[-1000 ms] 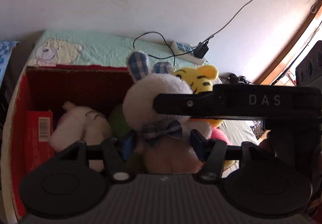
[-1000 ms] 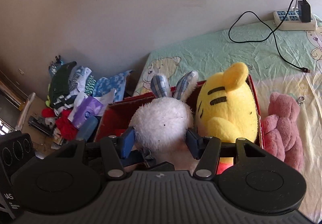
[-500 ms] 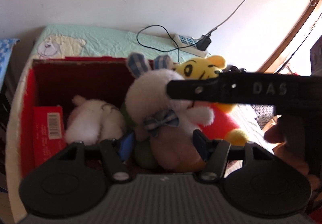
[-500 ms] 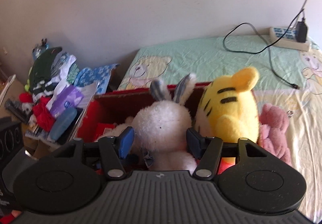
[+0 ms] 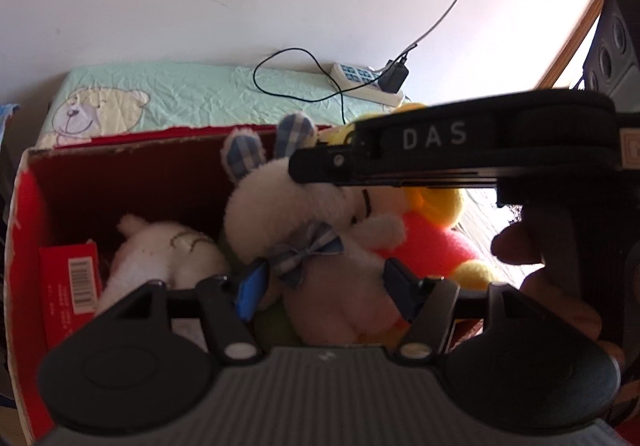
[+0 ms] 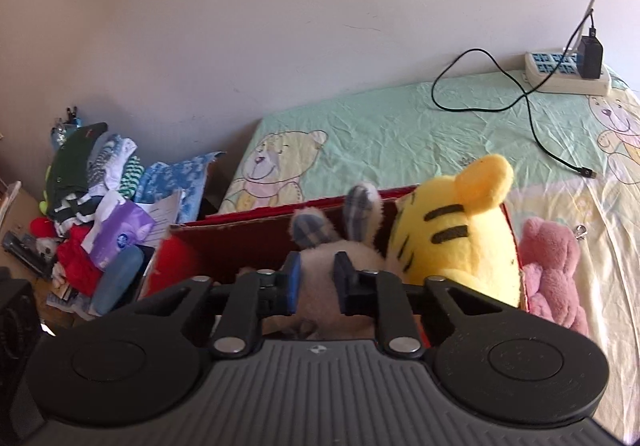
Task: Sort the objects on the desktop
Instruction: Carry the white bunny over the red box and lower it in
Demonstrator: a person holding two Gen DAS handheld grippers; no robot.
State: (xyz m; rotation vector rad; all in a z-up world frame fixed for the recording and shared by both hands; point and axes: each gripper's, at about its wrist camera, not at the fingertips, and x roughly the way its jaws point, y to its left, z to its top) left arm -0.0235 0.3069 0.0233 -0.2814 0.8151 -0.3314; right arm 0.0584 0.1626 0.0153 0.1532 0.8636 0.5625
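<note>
While left tongs (image 5: 324, 292) widen astride white rabbit (image 5: 304, 213), downward-tilted right tongs (image 6: 317, 282) clench its head.

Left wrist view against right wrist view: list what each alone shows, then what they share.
Left wrist only: a small white plush and a barcoded red packet inside the red box, plus the right gripper's black body marked DAS.
Right wrist only: a pink plush outside the box, and a clutter pile beside the bed.
Both: the white bunny, yellow tiger plush, box, power strip and bear-print sheet.
</note>
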